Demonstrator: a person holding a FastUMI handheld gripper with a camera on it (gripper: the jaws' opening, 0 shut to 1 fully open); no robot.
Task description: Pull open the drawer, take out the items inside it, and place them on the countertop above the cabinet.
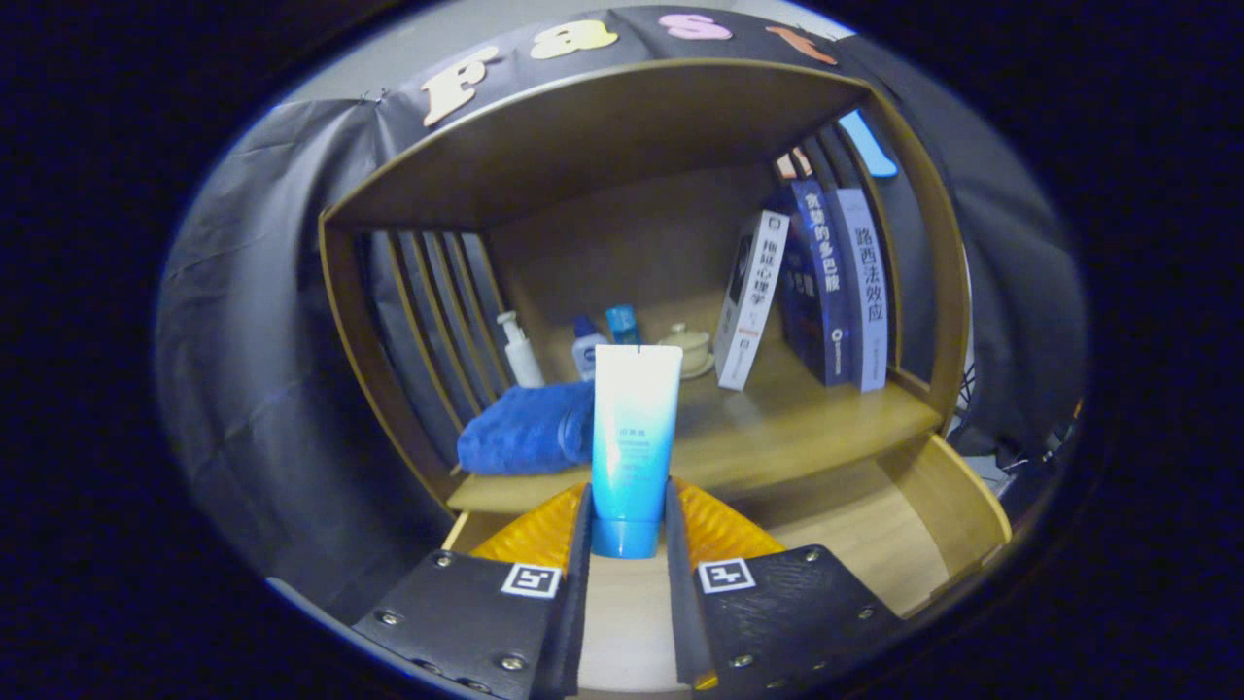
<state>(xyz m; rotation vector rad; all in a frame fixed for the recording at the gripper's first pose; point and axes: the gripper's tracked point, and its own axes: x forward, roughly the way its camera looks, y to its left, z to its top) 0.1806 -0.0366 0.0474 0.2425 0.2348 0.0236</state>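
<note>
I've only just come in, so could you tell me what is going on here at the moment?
A person's handheld tool is shut on a blue-and-white tube, held cap-down between its fingers above the open drawer. Just ahead lies the countertop, which already carries a folded blue towel, some small bottles and a few upright books. The tube has not been set down yet.
</note>
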